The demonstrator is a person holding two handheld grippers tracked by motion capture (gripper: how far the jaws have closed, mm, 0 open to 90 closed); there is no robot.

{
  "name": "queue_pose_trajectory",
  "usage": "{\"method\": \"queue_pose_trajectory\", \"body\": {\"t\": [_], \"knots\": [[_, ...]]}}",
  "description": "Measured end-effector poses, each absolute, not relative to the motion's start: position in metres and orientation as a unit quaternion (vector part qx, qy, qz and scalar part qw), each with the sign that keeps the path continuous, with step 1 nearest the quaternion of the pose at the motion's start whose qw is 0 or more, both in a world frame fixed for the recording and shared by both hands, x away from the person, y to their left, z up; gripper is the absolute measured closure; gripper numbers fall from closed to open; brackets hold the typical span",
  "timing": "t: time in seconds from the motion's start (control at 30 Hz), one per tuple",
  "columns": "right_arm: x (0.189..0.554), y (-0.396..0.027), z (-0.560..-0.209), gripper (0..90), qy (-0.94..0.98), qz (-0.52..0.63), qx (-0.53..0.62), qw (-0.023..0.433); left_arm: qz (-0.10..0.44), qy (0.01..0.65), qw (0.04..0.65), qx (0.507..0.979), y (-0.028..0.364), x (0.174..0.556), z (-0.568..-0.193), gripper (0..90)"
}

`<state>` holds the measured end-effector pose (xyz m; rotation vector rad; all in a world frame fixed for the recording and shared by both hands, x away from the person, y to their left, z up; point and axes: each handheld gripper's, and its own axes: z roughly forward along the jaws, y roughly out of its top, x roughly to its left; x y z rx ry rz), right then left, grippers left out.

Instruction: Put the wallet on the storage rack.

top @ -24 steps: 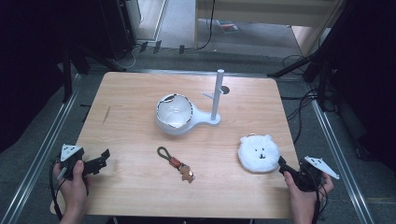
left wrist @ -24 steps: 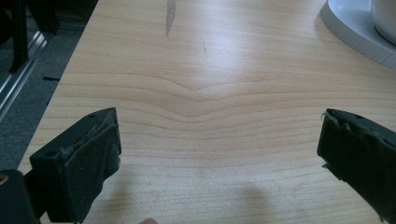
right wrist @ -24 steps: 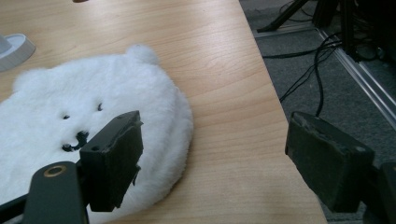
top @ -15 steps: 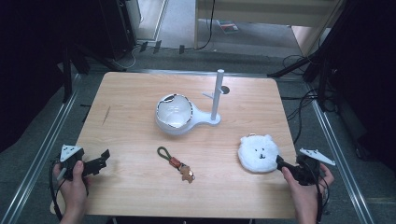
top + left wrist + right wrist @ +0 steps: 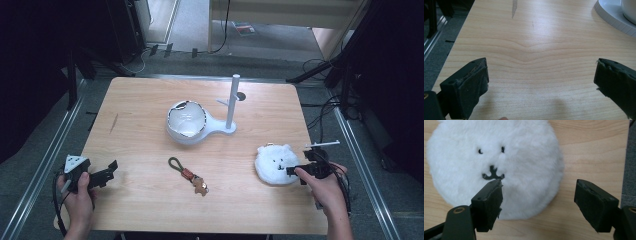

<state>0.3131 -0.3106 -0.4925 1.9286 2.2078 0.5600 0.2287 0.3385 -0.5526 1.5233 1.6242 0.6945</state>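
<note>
**Both grippers spread, right one at the plush bear face**

On the pale wooden table (image 5: pixel 145 130), near its right edge, we see a round white fluffy plush with a stitched bear face (image 5: pixel 274 163). Our right gripper (image 5: pixel 537 202) hangs over the plush's lower right rim, jaws wide apart, one above the fur and one above bare wood. Our left gripper (image 5: pixel 539 82) sits at the table's near left corner, jaws apart over bare wood. Mid-table lies a brown braided keychain with a small charm (image 5: pixel 189 175). Behind it stands a white stand with an upright post (image 5: pixel 231 105) holding a white cracked-rimmed bowl (image 5: pixel 186 119).
</note>
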Motion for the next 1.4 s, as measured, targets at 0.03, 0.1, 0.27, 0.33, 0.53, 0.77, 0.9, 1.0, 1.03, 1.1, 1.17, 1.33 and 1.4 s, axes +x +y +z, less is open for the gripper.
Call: {"method": "queue_pose_trajectory", "body": {"t": [0.03,0.1,0.27,0.33,0.53,0.77,0.9,1.0,1.03,1.1,1.17,1.33,1.4], "knots": [[0.321,-0.310,-0.493,23.2,0.739,0.180,0.646,0.066,0.274,0.640,0.394,0.600,0.338,0.229,-0.553,0.4],[0.328,-0.309,-0.495,22.5,0.739,0.175,0.648,0.054,0.275,0.639,0.393,0.601,0.338,0.229,-0.553,0.4],[0.342,-0.308,-0.500,27.0,0.745,0.169,0.645,0.029,0.274,0.640,0.395,0.599,0.338,0.228,-0.553,0.4],[0.345,-0.308,-0.504,28.0,0.744,0.171,0.646,0.016,0.274,0.640,0.395,0.599,0.338,0.228,-0.553,0.4],[0.347,-0.305,-0.508,33.2,0.750,0.177,0.637,0.011,0.274,0.640,0.394,0.600,0.338,0.229,-0.553,0.4],[0.343,-0.298,-0.508,51.3,0.756,0.175,0.629,0.038,0.275,0.638,0.391,0.603,0.338,0.228,-0.552,0.4],[0.338,-0.295,-0.508,64.3,0.757,0.183,0.625,0.050,0.275,0.638,0.390,0.604,0.338,0.228,-0.552,0.4],[0.334,-0.298,-0.507,75.8,0.749,0.198,0.630,0.060,0.275,0.638,0.390,0.604,0.338,0.228,-0.552,0.4],[0.333,-0.298,-0.506,77.0,0.749,0.201,0.628,0.060,0.275,0.639,0.390,0.604,0.338,0.228,-0.552,0.4],[0.330,-0.299,-0.505,78.9,0.750,0.211,0.624,0.059,0.275,0.639,0.391,0.603,0.338,0.229,-0.552,0.4],[0.327,-0.299,-0.503,79.8,0.744,0.231,0.625,0.053,0.275,0.639,0.392,0.602,0.338,0.229,-0.552,0.4],[0.318,-0.296,-0.493,80.0,0.733,0.269,0.622,0.053,0.274,0.639,0.391,0.603,0.338,0.228,-0.552,0.4],[0.312,-0.288,-0.485,79.9,0.731,0.287,0.616,0.060,0.275,0.639,0.391,0.603,0.338,0.229,-0.552,0.4]]}}
